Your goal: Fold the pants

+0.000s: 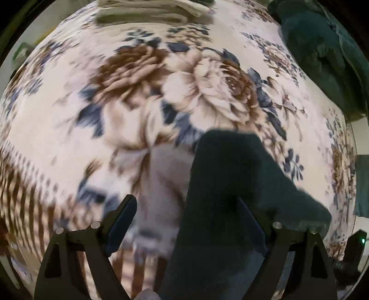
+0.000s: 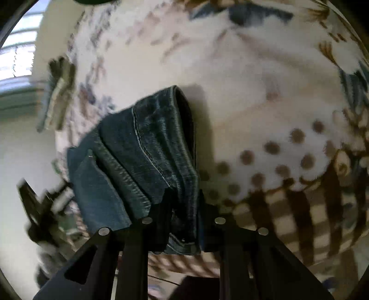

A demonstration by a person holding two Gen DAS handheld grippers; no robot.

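Note:
The dark blue jeans [image 2: 147,147] hang bunched over a floral blanket [image 2: 253,80], hem end pointing away. My right gripper [image 2: 184,198] is shut on the jeans, the denim squeezed between its two black fingers. In the left wrist view the same pants show as a dark, blurred leg [image 1: 230,173] running up from the bottom edge. My left gripper [image 1: 186,207] is open and wide above the blanket [image 1: 103,127]. The leg lies in the right half of its gap, against the right finger [image 1: 251,219]; the left finger [image 1: 124,212] is apart from it.
A folded stack of pale cloth [image 1: 147,11] lies at the blanket's far edge, and a heap of dark green garments [image 1: 322,60] sits at the far right. In the right wrist view, folded cloth [image 2: 60,92] lies at the left by a bright window [image 2: 16,60].

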